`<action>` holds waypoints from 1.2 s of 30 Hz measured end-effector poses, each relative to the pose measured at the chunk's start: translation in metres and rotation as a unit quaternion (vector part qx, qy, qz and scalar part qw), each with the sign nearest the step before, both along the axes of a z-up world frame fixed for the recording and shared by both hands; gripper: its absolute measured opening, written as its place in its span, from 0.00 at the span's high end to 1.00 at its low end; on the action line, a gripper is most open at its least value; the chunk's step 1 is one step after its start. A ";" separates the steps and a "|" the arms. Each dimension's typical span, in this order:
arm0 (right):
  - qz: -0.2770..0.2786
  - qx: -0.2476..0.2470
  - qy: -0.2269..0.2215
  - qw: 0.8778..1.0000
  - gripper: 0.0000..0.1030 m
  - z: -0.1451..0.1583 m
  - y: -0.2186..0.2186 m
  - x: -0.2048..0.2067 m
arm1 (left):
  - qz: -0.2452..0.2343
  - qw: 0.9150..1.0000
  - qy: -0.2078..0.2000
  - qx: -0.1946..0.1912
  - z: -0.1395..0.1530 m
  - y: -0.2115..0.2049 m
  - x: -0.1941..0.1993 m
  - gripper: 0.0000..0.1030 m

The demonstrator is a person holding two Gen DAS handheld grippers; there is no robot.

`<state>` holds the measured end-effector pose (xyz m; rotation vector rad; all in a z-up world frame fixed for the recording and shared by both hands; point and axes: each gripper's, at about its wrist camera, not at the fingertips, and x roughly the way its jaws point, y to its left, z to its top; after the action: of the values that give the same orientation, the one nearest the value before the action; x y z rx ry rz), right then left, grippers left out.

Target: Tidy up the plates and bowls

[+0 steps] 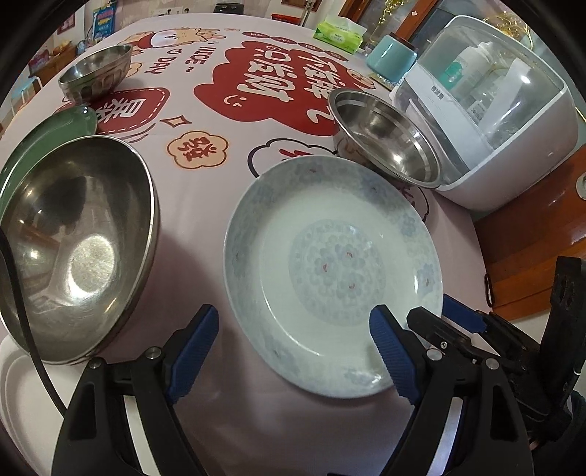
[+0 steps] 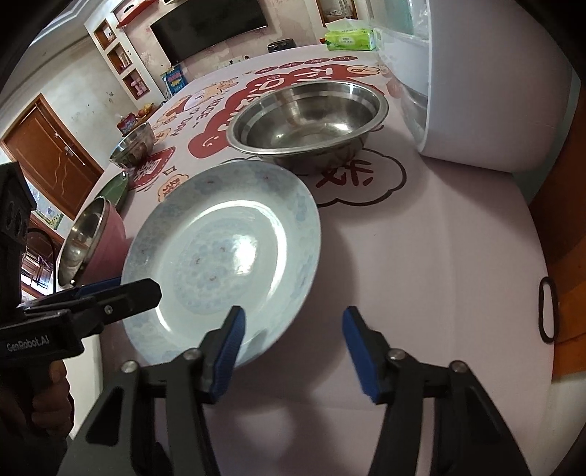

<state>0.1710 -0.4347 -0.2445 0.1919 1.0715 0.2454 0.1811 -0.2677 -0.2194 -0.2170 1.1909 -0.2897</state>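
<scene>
We see a table (image 1: 205, 219) under a pale pink cloth printed with red Chinese characters, in a living room with a wall-mounted television and a wooden door. Near the table's near edge lies a pale blue floral plate (image 1: 329, 271). Our left gripper (image 1: 293, 351) hovers over its near rim with fingers spread wide, holding nothing. Our right gripper (image 2: 291, 351) has its fingers just as wide apart and empty, its left finger over the plate's (image 2: 223, 252) near rim. Toward the left edge sits a pink-sided steel bowl (image 1: 77, 241), partly covering a green plate (image 1: 40, 135), with a small steel bowl (image 1: 97, 71) beyond them. A wide steel basin (image 1: 384, 139) stands just behind the floral plate, beside a white domed appliance (image 1: 512, 124). A green tissue pack (image 1: 340, 34) lies at the far edge.
</scene>
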 end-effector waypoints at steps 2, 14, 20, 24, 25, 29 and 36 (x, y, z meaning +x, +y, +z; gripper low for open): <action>0.000 0.002 0.001 1.000 0.55 -0.003 -0.001 0.002 | -0.004 1.000 0.003 0.001 -0.004 -0.003 0.003 0.21; 0.022 0.009 -0.027 0.999 0.69 -0.005 -0.002 0.005 | -0.012 0.999 -0.009 0.032 -0.014 -0.014 0.008 0.39; 0.031 0.051 -0.027 0.998 0.78 -0.008 -0.008 0.006 | -0.001 0.999 -0.017 0.040 -0.013 -0.012 0.007 0.46; 0.023 0.073 -0.027 0.997 0.78 -0.010 -0.014 0.005 | 0.004 0.999 -0.020 0.050 -0.013 -0.010 0.008 0.54; 0.023 0.078 -0.027 0.996 0.78 -0.010 -0.015 0.005 | 0.006 0.998 -0.020 0.051 -0.013 -0.009 0.008 0.55; 0.022 0.092 -0.025 0.995 0.78 -0.011 -0.018 0.005 | 0.011 0.998 -0.021 0.058 -0.013 -0.009 0.009 0.59; 0.022 0.109 -0.019 0.994 0.79 -0.012 -0.025 0.005 | 0.017 0.997 -0.021 0.067 -0.013 -0.008 0.008 0.69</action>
<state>0.1757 -0.4593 -0.2570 0.3587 1.0102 0.4059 0.1889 -0.2753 -0.2326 -0.1137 1.1587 -0.1828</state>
